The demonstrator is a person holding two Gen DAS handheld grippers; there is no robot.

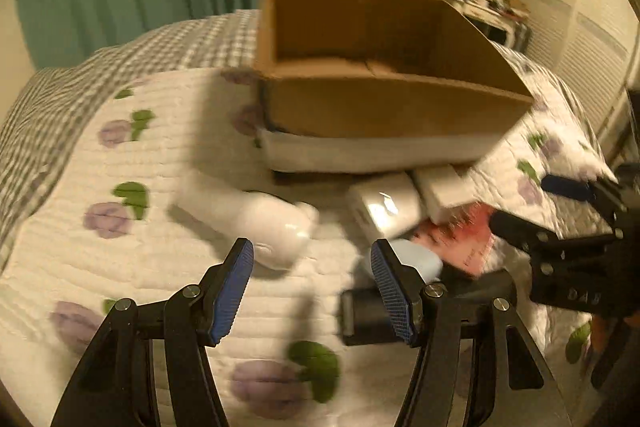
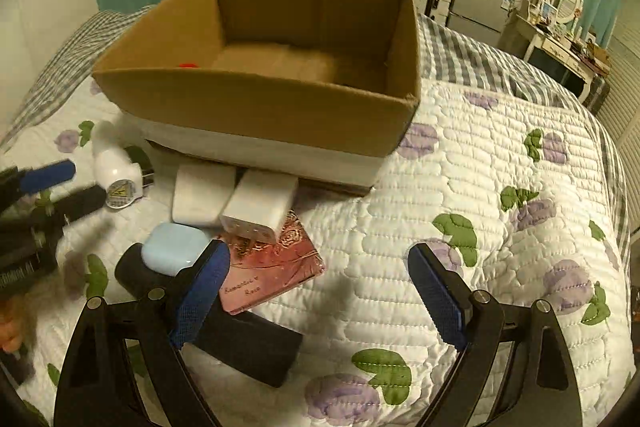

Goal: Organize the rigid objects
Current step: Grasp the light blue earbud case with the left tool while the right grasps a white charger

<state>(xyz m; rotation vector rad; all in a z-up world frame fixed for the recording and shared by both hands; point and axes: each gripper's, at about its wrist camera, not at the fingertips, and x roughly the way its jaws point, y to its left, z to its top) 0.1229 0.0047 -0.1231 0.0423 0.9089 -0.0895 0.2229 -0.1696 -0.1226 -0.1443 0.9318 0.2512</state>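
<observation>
The pink box [image 2: 276, 267] bears cursive script, apparently "Romantic Rose", barely legible.

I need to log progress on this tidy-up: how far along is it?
Barely started. The cardboard box shows only a small red thing inside. Both claws are open and hold nothing: left claw, right claw. Still lying on the quilt: white bottle, two white chargers, pale blue case, pink box, black block.
</observation>
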